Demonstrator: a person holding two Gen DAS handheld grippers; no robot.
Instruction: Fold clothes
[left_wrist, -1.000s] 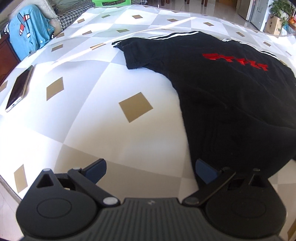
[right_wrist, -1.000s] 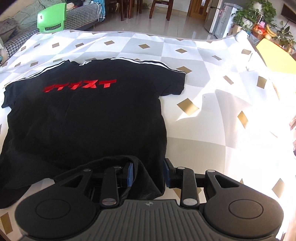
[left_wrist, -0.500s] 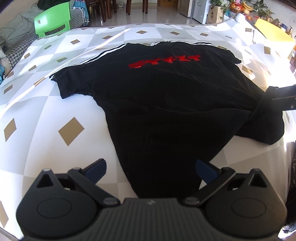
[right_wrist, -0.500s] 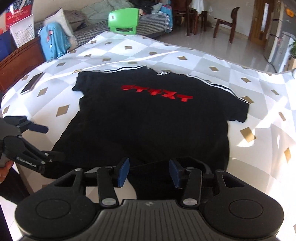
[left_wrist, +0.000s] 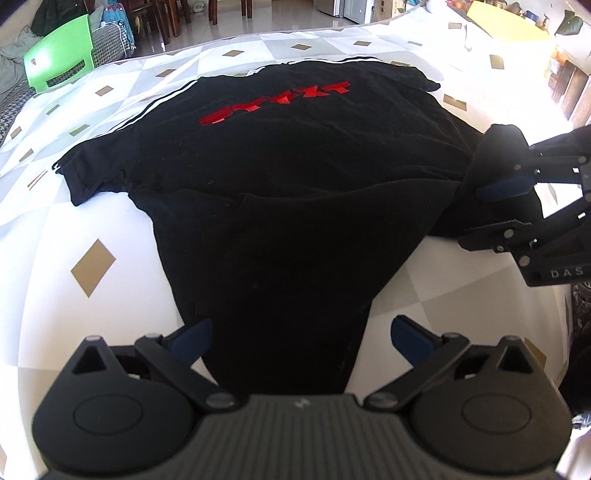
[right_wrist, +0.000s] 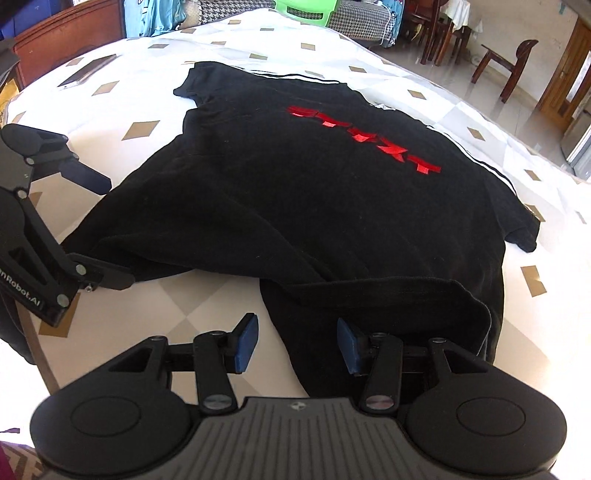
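A black T-shirt with red lettering and white shoulder stripes lies spread on a white sheet with tan diamonds; it also shows in the right wrist view. My left gripper is open, its jaws straddling the shirt's near hem corner. My right gripper is open over the other hem corner, and cloth lies between its fingers. Each gripper shows in the other's view: the right one at the shirt's right hem, the left one at the left hem.
A phone lies on the sheet at the far left. A green plastic chair and a sofa stand beyond the bed, with wooden chairs on the tiled floor. A yellow surface is at the far right.
My left gripper swung right from bare sheet to the shirt's hem corner. My right gripper, shut on bunched hem a second ago, has opened wider and swung left.
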